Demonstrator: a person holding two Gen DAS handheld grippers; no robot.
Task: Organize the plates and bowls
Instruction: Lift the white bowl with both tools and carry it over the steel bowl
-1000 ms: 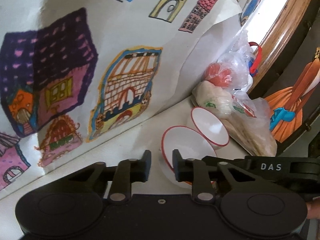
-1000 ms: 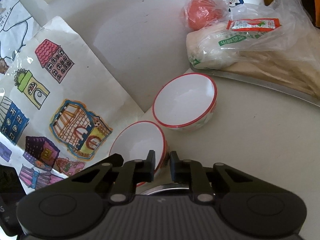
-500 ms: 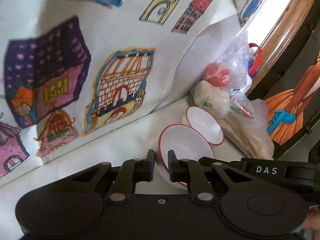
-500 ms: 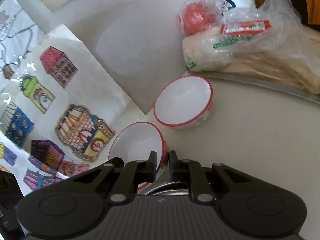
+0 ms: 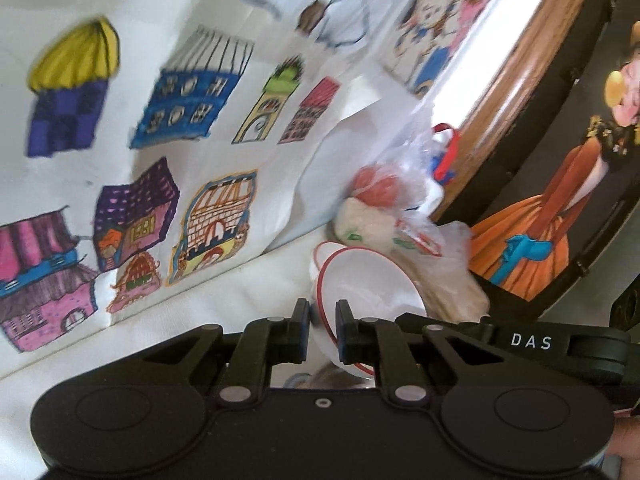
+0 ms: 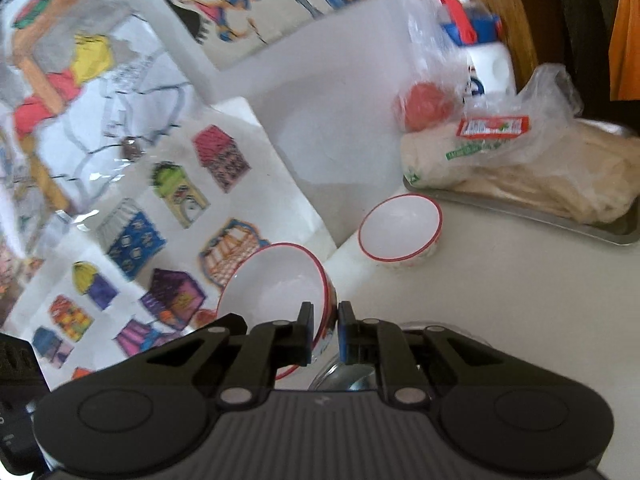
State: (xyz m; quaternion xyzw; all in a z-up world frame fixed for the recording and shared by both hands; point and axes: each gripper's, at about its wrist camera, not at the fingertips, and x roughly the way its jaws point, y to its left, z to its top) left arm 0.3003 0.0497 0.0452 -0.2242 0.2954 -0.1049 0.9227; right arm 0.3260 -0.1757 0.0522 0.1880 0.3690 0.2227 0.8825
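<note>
Lifting together, your left tongs (image 5: 322,332) and right tongs (image 6: 323,332) each pinch opposite rims of the near bowl (image 6: 276,284), now raised off the desk (image 6: 500,300); second bowl (image 6: 400,234) waits ahead, likely the stacking target.

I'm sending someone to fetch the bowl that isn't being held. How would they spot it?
Find the metal tray of bagged food by the wall. On the white counter just in front of its near corner stands a small white bowl with a red rim. Unlike its twin, pinched at the rim by both grippers, nothing touches it.
</note>
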